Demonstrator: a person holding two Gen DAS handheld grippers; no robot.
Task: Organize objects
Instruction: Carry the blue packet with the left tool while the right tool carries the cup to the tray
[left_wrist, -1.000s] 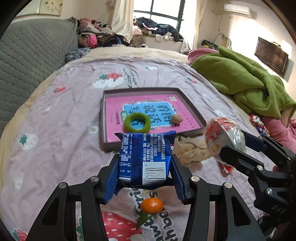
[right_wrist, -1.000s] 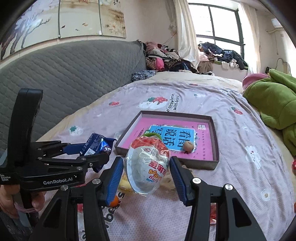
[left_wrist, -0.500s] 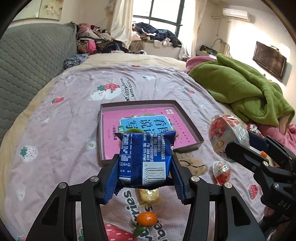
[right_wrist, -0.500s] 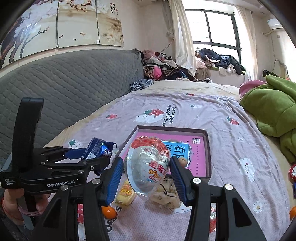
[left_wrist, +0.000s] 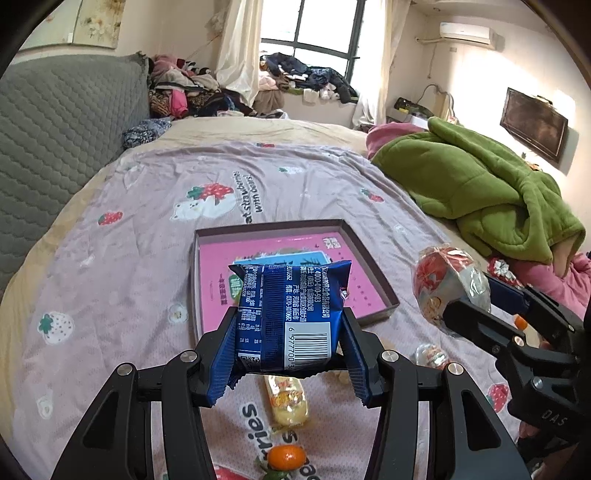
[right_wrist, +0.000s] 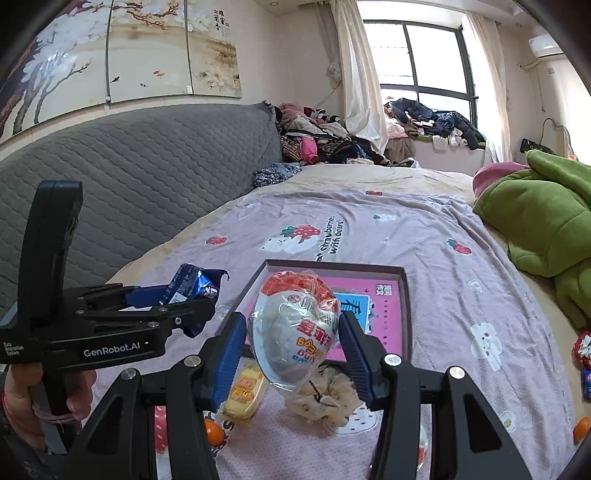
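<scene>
Two grippers are loaded above the bed (left_wrist: 129, 229), the left gripper (left_wrist: 288, 334) with jaws pinching a blue packet (left_wrist: 290, 314), the right gripper (right_wrist: 293, 341) with jaws pinching a wrapped egg (right_wrist: 295, 328), both raised short of the tray (left_wrist: 369, 258), apparently for deposit there.

A bed with a lilac strawberry-print cover (left_wrist: 147, 229) carries a shallow pink-lined box (left_wrist: 373, 258), a crumpled green fleece blanket (left_wrist: 480, 184), a yellow wrapped snack (left_wrist: 286, 400), a small orange fruit (left_wrist: 286, 456) and a beige scrunchie (right_wrist: 325, 400).
</scene>
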